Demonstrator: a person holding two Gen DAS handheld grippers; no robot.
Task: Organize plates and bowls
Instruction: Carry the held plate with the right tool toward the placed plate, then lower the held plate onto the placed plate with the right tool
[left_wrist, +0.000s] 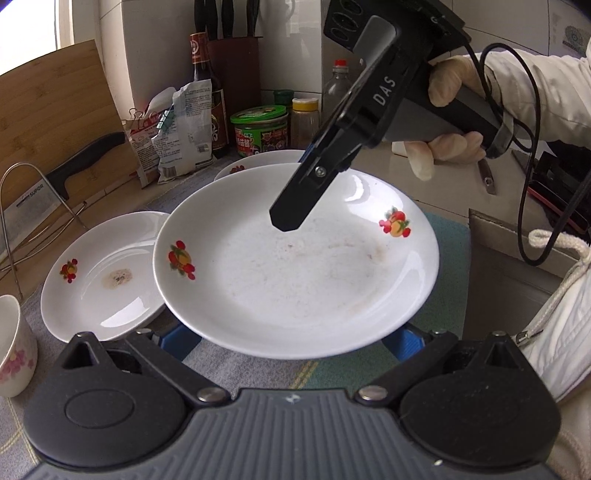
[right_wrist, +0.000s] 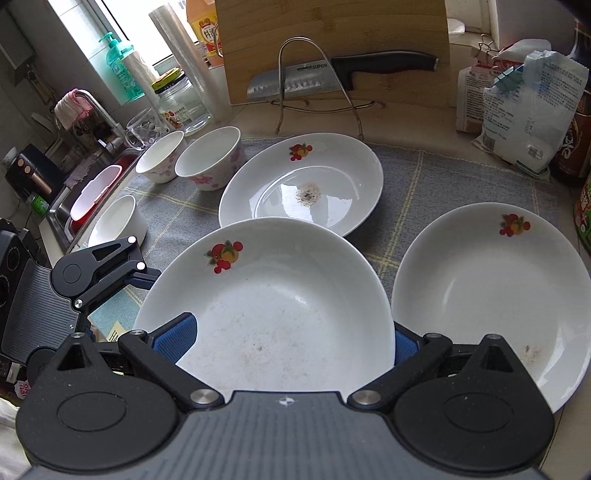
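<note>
A large white plate (left_wrist: 295, 266) with fruit prints and a smeared centre fills the middle of both views, overlapping the rim of a neighbouring plate (left_wrist: 103, 273). My left gripper (left_wrist: 291, 343) is open, both blue fingers tucked under the plate's near rim. My right gripper (right_wrist: 288, 343) is open and straddles the opposite rim: one blue pad (right_wrist: 173, 336) lies over the plate's inside, the other pad (right_wrist: 404, 347) is behind it. Two more plates (right_wrist: 303, 181) (right_wrist: 487, 288) lie on the grey mat. Three bowls (right_wrist: 208, 158) stand at the left. Whether the plate rests on my left fingers is hidden.
A knife (right_wrist: 332, 74) on a wire rack leans against a bamboo board (right_wrist: 332, 33) at the back. Food bags (right_wrist: 524, 110), bottles and a green-lidded jar (left_wrist: 260, 129) line the counter. A sink (right_wrist: 92, 195) lies left. A gloved hand (left_wrist: 450, 110) and a cable (left_wrist: 532, 147) are on the right.
</note>
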